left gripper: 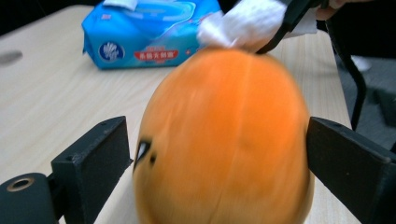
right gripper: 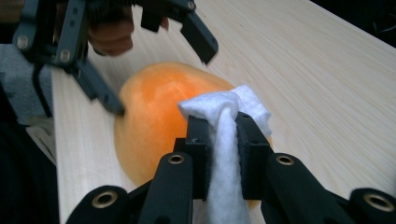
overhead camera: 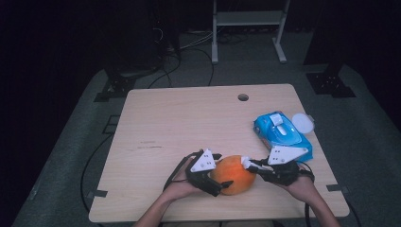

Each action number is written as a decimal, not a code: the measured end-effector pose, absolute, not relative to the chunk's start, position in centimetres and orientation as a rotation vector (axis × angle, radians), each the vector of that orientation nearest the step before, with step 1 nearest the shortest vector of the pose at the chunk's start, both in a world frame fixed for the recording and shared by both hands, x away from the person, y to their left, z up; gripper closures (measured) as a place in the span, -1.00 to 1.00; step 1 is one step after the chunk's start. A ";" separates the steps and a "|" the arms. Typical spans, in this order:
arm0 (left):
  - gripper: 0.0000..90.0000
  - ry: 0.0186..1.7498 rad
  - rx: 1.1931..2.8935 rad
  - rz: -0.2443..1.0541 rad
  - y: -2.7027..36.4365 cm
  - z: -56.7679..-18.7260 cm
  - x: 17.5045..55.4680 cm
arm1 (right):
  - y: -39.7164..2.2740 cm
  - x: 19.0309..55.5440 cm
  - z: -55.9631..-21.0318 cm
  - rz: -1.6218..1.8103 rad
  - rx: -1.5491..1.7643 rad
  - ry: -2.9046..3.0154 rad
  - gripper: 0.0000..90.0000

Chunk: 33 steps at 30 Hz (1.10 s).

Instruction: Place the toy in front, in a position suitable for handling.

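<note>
In the high view, an orange fruit (overhead camera: 234, 175) lies on the near part of the wooden table (overhead camera: 179, 123), between the two grippers. The left gripper (overhead camera: 222, 176) reaches in from the fruit's left, its jaws spread around it. The right gripper (overhead camera: 247, 163) comes from the right and holds a white wipe (overhead camera: 245, 161) against the fruit's upper right side. Farther right on the table lies a blue pack of wipes (overhead camera: 283, 132), with a round white lid (overhead camera: 303, 123) just beyond it near the right edge.

In the left gripper view, the fruit (left gripper: 224, 140) sits between the two black jaws, which stand wide on either side; a gap shows beside the left jaw, and the right jaw is close to the skin. The wipe (left gripper: 243, 23) rests on the fruit's far top, and the blue pack (left gripper: 144, 32) lies beyond.

In the right gripper view, the jaws stand narrow, pinching the wipe (right gripper: 224, 140) between them, its bunched end touching the fruit (right gripper: 154, 116). The left gripper (right gripper: 163, 60) straddles the fruit's far end with its jaws apart.
</note>
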<state>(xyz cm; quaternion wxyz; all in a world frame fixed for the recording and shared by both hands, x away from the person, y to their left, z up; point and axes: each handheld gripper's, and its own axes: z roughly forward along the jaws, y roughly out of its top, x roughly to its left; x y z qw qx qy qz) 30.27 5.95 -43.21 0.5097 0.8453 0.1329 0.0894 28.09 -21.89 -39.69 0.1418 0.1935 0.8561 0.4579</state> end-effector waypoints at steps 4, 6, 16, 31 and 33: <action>-0.84 0.288 2.087 0.154 5.7 -44.9 30.6 | -22.6 28.5 -40.0 1.335 0.600 2.462 0.71; -0.74 0.286 2.104 0.173 5.8 -44.6 30.5 | -22.3 28.4 -39.9 1.346 0.590 2.455 0.71; -0.27 0.233 2.042 0.407 6.2 -42.2 29.1 | -20.5 27.8 -39.2 1.408 0.546 2.423 0.71; -0.32 0.272 1.996 0.366 6.8 -41.5 29.3 | -19.6 27.7 -39.1 1.413 0.563 2.412 0.71; -0.32 0.272 1.996 0.368 6.7 -41.5 29.2 | -20.4 28.3 -39.6 1.400 0.628 2.399 0.71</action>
